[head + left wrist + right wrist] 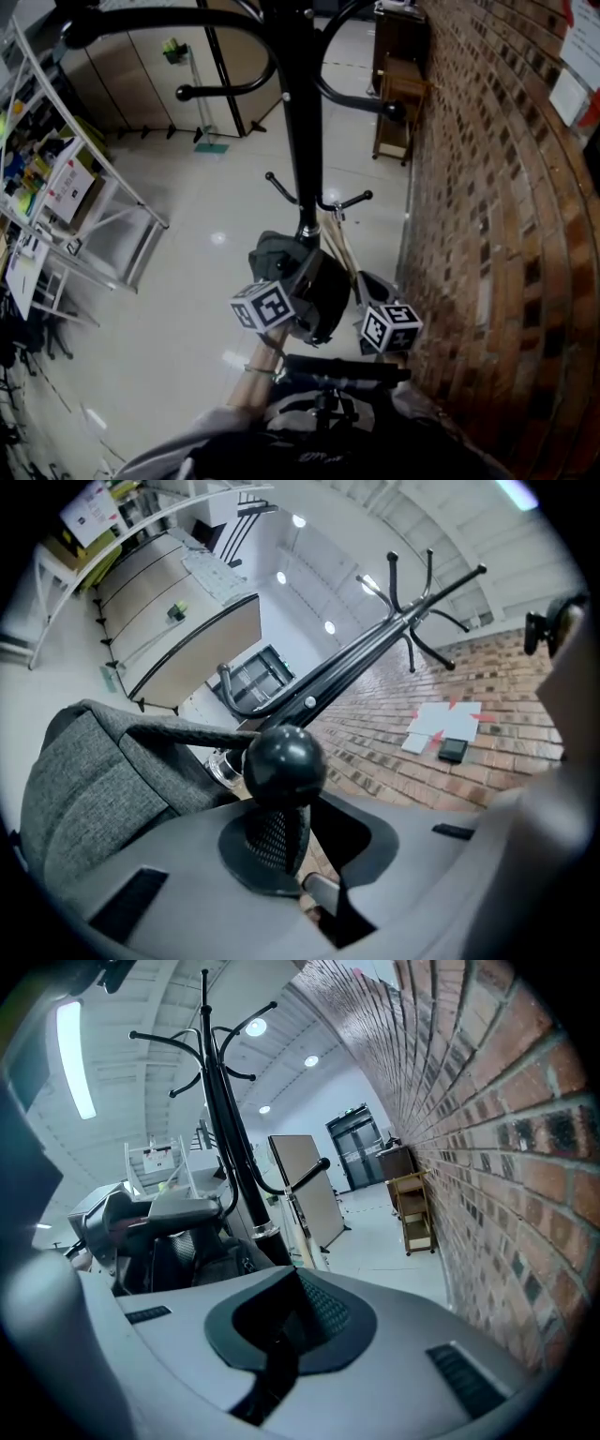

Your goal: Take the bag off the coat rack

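The bag point(319, 286) hangs on the coat rack point(296, 112), against its pole. The brick wall point(506, 244) runs just right of the rack, with a wooden stand point(398, 103) farther back beside it. A shelf unit point(84, 202) stands well apart on the left.

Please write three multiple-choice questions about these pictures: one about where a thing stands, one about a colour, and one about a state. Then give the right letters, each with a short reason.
1. The small wooden shelf unit stands: A) by the red brick wall; B) in the middle of the floor; C) beside the white frame.
2. The tall metal coat rack is: A) white; B) black; C) red.
3. The grey fabric bag is: A) on the floor; B) hanging on the coat rack; C) in a box.
Answers: 1 A, it stands along the bricks. 2 B, its pole and hooks are black. 3 B, its dark strap hangs from a ball-tipped hook.
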### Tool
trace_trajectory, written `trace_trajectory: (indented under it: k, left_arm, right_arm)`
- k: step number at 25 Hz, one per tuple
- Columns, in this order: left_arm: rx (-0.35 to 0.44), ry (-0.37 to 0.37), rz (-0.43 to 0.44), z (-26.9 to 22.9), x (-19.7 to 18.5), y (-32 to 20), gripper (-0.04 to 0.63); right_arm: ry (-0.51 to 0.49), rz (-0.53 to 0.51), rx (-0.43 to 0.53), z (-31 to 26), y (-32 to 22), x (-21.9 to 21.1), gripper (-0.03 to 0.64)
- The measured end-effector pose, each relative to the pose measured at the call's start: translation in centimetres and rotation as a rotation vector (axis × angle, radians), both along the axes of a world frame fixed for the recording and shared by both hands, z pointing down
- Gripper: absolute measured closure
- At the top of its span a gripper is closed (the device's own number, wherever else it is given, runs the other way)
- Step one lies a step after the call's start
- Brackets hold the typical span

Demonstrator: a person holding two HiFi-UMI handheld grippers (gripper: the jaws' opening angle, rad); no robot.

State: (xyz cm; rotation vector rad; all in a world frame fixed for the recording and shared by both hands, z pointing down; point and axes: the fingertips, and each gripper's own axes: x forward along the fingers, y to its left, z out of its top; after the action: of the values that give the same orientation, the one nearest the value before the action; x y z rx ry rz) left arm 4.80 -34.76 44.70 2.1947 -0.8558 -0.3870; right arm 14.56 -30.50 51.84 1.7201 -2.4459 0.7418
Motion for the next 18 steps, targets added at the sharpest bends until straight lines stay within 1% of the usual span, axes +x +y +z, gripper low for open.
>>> trace_trajectory:
  k: [1,3,5,9,13,18]
  left_arm:
    - [-0.001,0.015,-0.005,-0.5,-0.2,0.1,0.554]
    - [0.003,0.023,-0.018,-1.4,-0.5,0.4,0.554]
    - [0.018,0.039,-0.006,-2.2,-0.5,1.0,0.555]
    - [0.014,0.089,0.01,-3.3,-0.5,1.7,0.555]
    - [0.001,0.081,0.006,-3.7,-1.0,2.6,0.555]
    - [0.055,0.088,0.051,-4.7,-0.6,4.1,0.555]
  right_arm:
    - [0.0,0.0,-0.002,0.0,0.0,0.1,0.623]
    - [0.005,-0.006,-0.004,0.1,0.0,0.1,0.623]
    - [0.004,-0.008,-0.001,0.1,0.1,0.1,0.623]
    - [-0.032,0.008,0.045,-1.2,0.2,0.8,0.621]
    - [-0.028,0.018,0.067,-2.6,0.7,1.1,0.621]
    - [-0.038,0.004,0.083,-3.4,0.9,0.7,0.621]
